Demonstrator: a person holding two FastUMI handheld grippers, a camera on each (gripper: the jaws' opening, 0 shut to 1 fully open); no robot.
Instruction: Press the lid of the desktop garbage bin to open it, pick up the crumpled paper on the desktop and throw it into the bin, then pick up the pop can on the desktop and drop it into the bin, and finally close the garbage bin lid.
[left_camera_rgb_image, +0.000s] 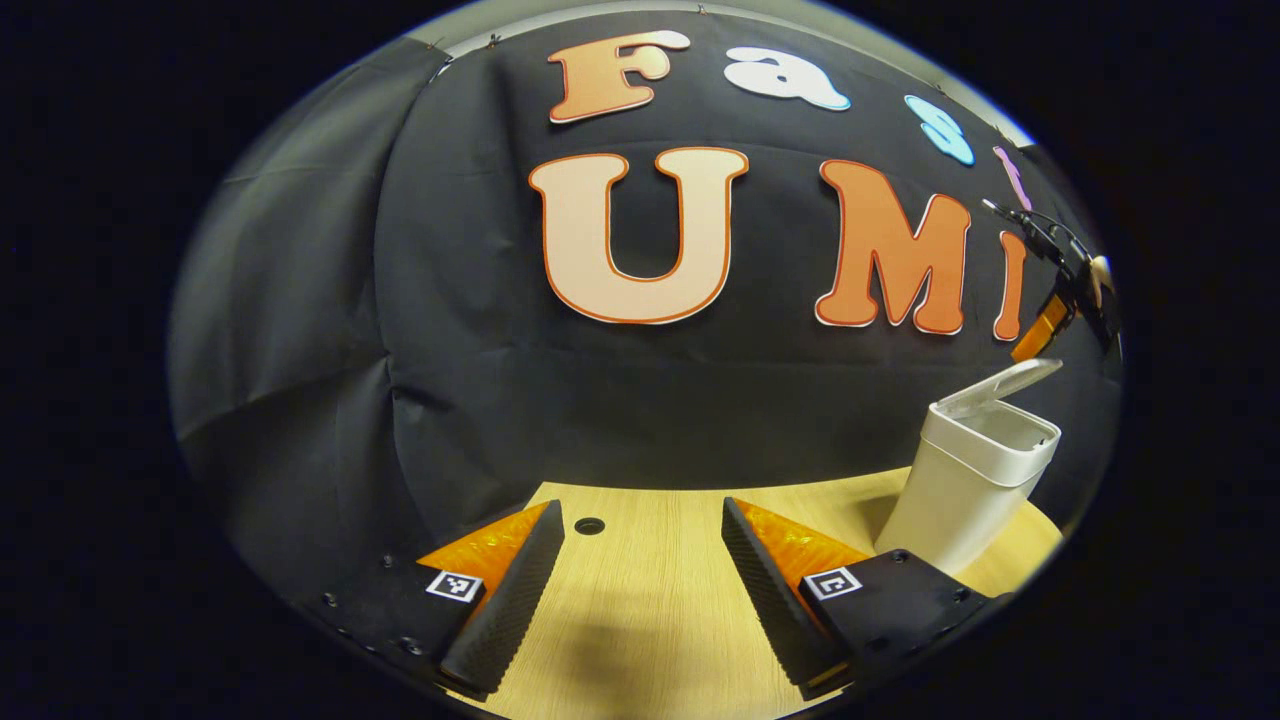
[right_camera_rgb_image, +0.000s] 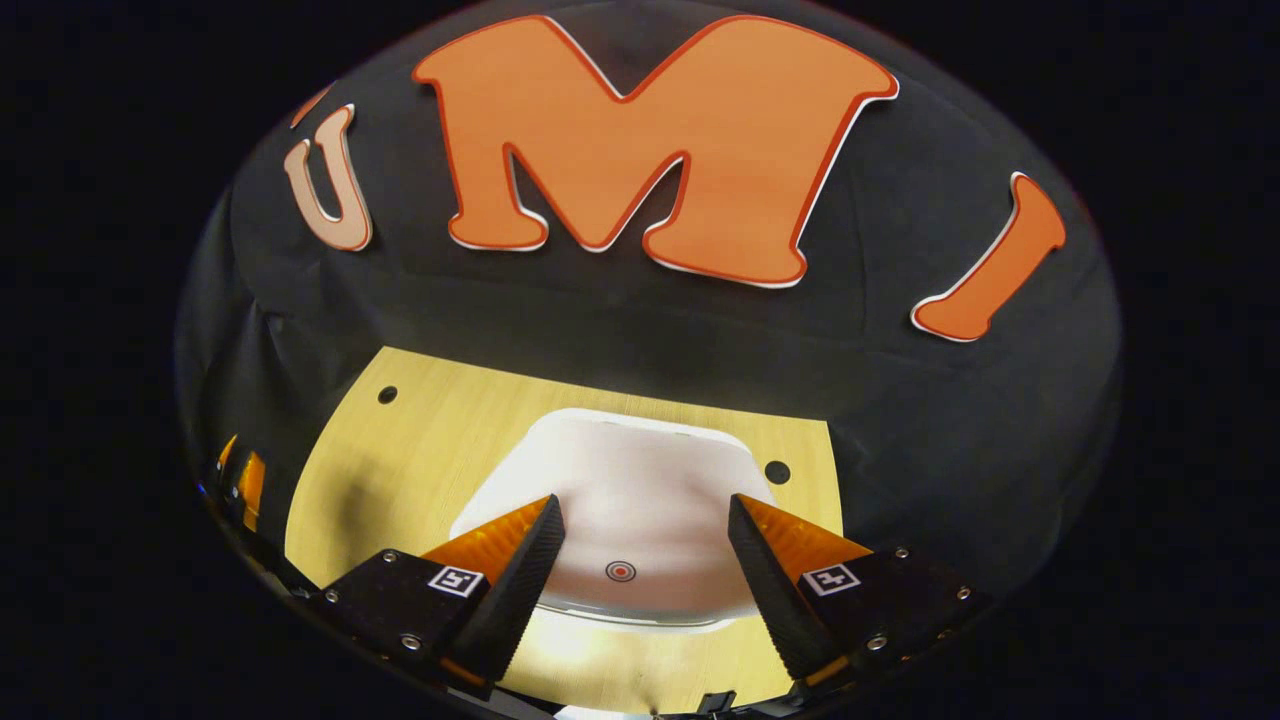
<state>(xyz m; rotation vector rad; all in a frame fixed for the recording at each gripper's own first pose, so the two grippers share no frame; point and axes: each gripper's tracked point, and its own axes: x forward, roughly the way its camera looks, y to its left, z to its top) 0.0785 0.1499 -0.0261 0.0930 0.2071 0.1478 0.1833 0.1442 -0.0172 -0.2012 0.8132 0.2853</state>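
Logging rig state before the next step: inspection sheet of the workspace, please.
Surface: wooden table with round holes.
Job's things: white bin upright on the table, lid tilted ajar; red ring mark on the lid.
Clutter: nothing seen.
Grippers: left gripper open, low over the table; right gripper open, above the lid.
Cables: thin dark lead by the right gripper, probably a cable.
Surroundings: black cloth wall behind the table.

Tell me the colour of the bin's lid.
White, with a small red ring mark on the lid; clearest in the right gripper view.
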